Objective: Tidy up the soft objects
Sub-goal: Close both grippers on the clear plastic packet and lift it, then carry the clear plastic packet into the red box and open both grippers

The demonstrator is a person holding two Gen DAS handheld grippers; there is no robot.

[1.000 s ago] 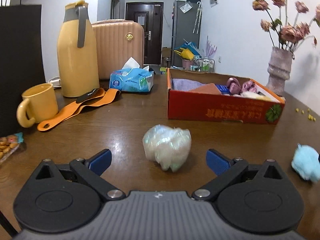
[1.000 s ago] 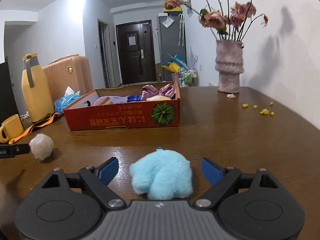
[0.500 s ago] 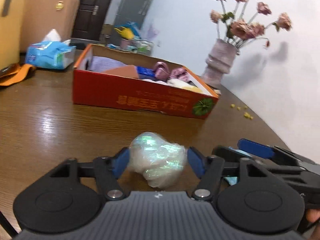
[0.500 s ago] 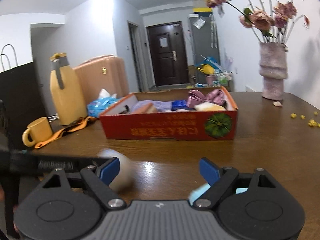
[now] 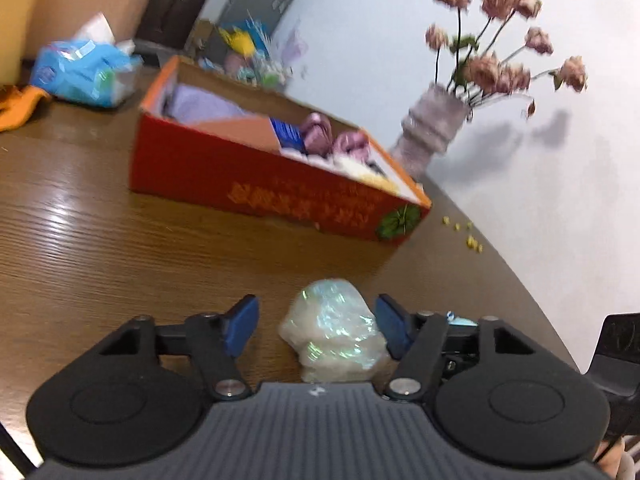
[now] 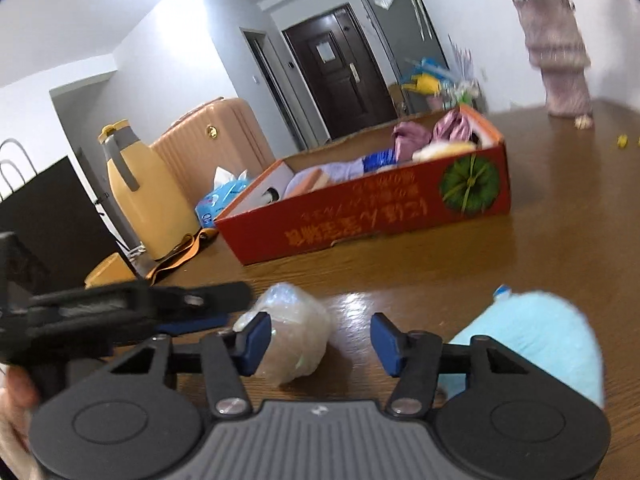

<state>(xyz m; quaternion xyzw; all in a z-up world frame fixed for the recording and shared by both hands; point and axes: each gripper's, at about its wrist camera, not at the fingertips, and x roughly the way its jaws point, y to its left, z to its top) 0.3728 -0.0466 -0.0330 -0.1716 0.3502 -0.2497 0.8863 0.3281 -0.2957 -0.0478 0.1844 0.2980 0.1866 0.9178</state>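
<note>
Now two grippers over one wooden table [image 5: 120,248]. Left gripper [image 5: 318,326] part open around one iridescent white pouf [image 5: 334,336], right pad touching it, left pad apart. Right gripper [image 6: 320,338] open, gripping nothing; one fluffy blue toy [image 6: 536,336] just beside its right finger. One red box [image 6: 384,216] beyond, holding several soft items. One vase [image 5: 430,128] near the wall.

Both wrist cameras sit low over the table [image 5: 100,240], tilted, looking along their fingers toward the red box [image 5: 256,176] [image 6: 372,216]; both share the nearby iridescent ball [image 5: 336,336] [image 6: 292,336].
</note>
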